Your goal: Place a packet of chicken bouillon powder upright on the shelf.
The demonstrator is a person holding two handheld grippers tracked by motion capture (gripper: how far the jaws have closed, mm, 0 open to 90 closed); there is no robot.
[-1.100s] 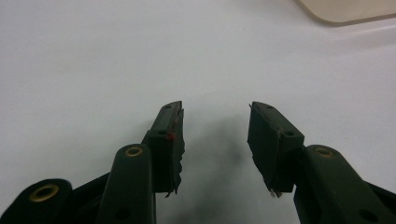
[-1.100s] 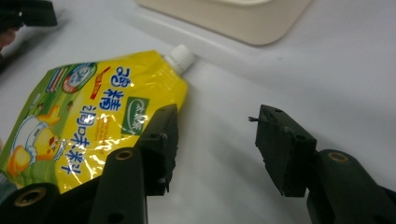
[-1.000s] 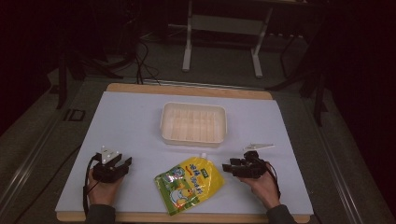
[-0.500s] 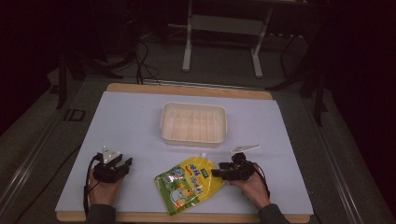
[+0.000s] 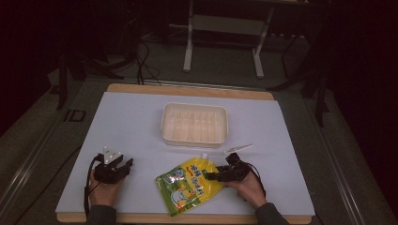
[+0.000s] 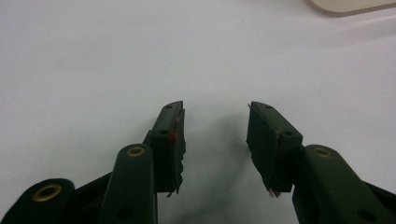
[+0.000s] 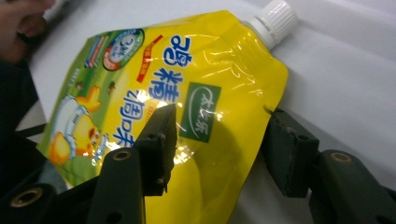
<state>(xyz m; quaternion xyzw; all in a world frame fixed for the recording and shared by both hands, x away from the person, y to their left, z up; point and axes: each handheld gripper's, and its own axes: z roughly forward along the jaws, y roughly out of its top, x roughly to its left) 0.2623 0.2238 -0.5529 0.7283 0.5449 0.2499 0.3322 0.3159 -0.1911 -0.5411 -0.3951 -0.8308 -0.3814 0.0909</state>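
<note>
Right claw (image 7: 217, 140) agape, straddling yellow pouch (image 7: 187, 107)

White-topped desk (image 5: 131, 126) with wooden edge. On it lie 1 cream ribbed tray (image 5: 195, 124) at centre, 1 yellow spouted pouch (image 5: 187, 185) near the front, and 1 small white strip (image 5: 238, 148) beside the tray.

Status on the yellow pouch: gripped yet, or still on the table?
Done: the right gripper is at the yellow pouch, open jaws astride its edge. In hand: jaws just closing, pads not yet pressing. Left: grip and lift; the pouch lies flat, the tray is empty, the left gripper rests open.
</note>
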